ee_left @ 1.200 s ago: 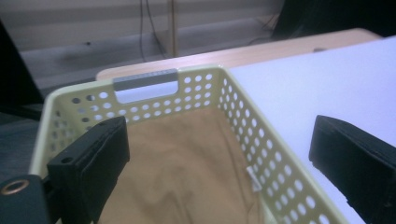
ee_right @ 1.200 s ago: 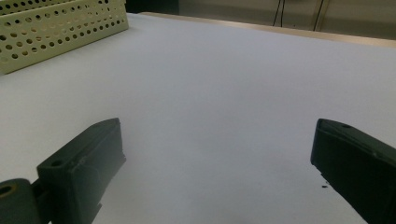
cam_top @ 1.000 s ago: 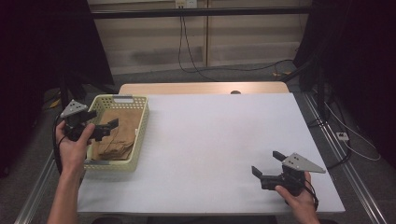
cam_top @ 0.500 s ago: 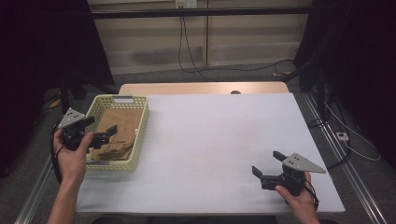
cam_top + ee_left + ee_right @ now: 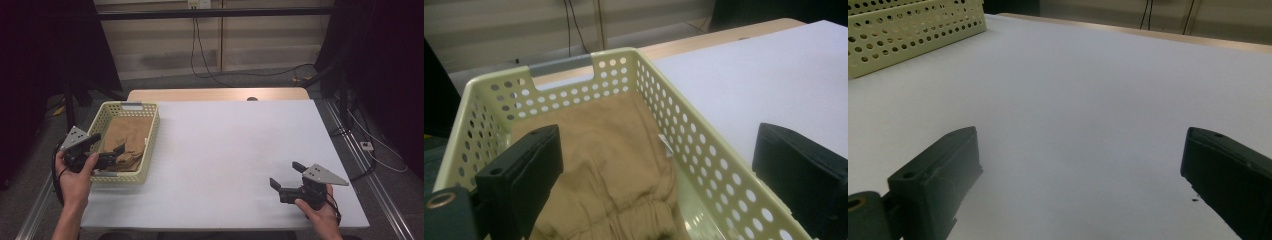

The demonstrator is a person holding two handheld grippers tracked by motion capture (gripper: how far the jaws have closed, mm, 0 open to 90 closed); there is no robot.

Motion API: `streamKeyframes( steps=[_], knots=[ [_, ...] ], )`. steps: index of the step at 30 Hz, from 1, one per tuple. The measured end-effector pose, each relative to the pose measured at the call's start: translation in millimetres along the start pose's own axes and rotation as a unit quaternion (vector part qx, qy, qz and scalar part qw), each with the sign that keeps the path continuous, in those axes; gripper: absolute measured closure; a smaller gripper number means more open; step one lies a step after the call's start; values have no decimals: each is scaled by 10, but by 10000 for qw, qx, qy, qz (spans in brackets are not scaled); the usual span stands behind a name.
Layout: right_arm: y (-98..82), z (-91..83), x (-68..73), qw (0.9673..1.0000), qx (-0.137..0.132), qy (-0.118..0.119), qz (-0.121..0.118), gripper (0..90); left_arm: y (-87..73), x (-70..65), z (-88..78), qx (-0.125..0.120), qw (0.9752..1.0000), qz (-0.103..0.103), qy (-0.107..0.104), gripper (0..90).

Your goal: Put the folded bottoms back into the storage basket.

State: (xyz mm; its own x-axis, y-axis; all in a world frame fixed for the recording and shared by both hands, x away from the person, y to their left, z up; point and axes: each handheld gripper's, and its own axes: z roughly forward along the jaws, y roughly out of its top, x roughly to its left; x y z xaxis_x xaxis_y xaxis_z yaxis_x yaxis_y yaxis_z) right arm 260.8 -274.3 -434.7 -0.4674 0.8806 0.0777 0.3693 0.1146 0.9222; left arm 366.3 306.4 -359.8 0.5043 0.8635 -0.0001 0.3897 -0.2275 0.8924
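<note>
A pale yellow perforated basket (image 5: 151,131) (image 5: 704,150) stands at the left of the white table (image 5: 235,150). Folded tan cloth (image 5: 125,140) (image 5: 614,150) lies inside it. My left gripper (image 5: 107,148) (image 5: 659,175) is open over the basket's near end, jaws wide apart above the cloth and holding nothing. At the table's near right, my right gripper (image 5: 285,175) (image 5: 1078,180) rests open just above the bare tabletop (image 5: 1088,100), empty.
A wooden strip (image 5: 215,95) runs along the table's far edge. Cables (image 5: 210,60) lie on the floor behind. Metal rails (image 5: 370,170) flank the table's right side. The basket's corner (image 5: 913,30) is far off in the right gripper view.
My left gripper has drawn back toward the near end of the basket and lower in the view. The right gripper has stayed put.
</note>
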Motion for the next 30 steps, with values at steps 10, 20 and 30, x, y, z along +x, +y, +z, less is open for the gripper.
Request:
streamKeyframes(
  steps=[10,20,30],
  knots=[
    [1,0,2,10000,-7,14,-34,27,-46,-194,-56,-45,9999,108,-22,62],
    [1,1,3,10000,-9,24,-34,27,-44,-396,-34,-30,9997,131,-224,57],
    [1,5,7,10000,-10,42,-12,27,-31,-562,89,-4,9985,310,-453,53]
  ],
)
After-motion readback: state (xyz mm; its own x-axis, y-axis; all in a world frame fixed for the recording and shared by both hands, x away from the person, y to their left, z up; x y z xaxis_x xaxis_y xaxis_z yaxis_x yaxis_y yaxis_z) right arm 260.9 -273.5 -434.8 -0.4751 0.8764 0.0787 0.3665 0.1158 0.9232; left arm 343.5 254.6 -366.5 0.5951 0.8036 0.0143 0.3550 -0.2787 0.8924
